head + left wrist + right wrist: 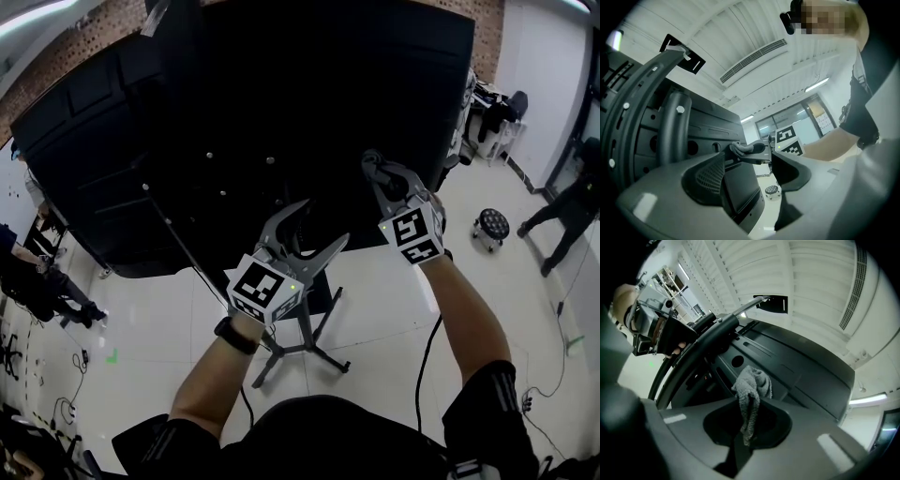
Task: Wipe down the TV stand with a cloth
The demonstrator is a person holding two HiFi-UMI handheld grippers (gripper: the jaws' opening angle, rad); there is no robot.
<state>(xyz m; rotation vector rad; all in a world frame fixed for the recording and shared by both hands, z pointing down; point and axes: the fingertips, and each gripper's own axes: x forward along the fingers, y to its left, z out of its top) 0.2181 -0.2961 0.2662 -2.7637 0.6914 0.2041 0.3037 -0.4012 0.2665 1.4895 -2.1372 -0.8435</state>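
Our right claw [748, 405] is clenched on a grey cloth [751, 383], close to the TV's black back panel [797, 366]. Our left claw [323, 223] is released and empty, just below that panel. We should grip firmly and sweep the cloth down the TV stand [302, 339] under the panel.

- Black short-sleeved shirt [319, 433]; the right sleeve [495, 394] has thin white stripes.
- Black band [234, 335] on the left wrist.
- Left hand-held gripper [325, 220]: grey curved jaws, a cube [264, 289] with black-and-white square markers, a small green light.
- Right hand-held gripper [373, 169]: the same grey, a marker cube also, and a thin black cable [422, 370] under it.
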